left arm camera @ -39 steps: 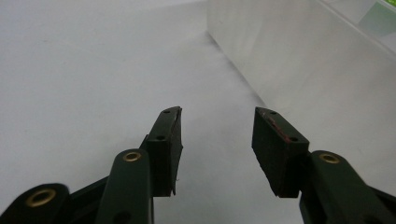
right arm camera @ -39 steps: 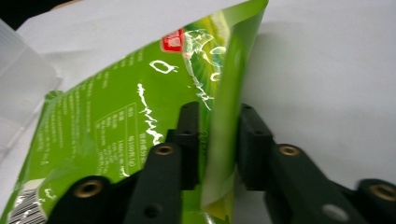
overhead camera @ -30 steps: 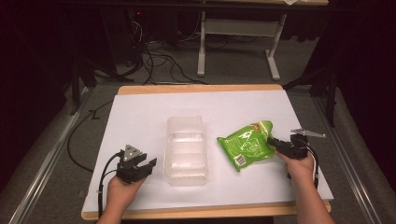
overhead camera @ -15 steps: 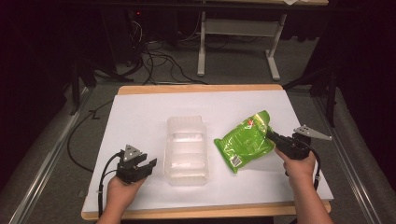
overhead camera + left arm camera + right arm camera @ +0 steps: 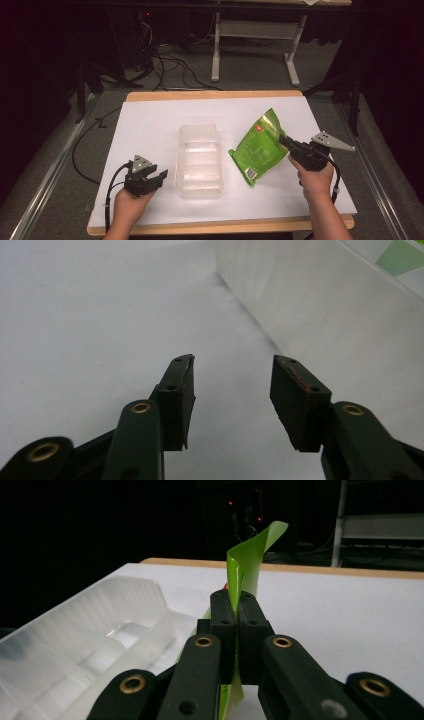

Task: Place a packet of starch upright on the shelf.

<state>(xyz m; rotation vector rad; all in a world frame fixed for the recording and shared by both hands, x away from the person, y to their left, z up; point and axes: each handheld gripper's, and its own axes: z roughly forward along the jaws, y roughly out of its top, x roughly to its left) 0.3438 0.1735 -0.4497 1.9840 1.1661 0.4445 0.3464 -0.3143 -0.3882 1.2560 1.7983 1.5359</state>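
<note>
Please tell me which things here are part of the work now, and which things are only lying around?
In use:
- green bag, pinched at its edge by the right gripper and lifted
- clear plastic tray, between the two grippers
- left gripper, fingers apart, resting beside the tray

Only lying around:
- cables on the floor behind the table
- white desk frame farther back

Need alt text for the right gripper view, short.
The right gripper is shut on the edge of a green pouch, which curls upward between its two black jaws. A clear plastic tray sits to the left on the white table, with a dark room behind.
</note>
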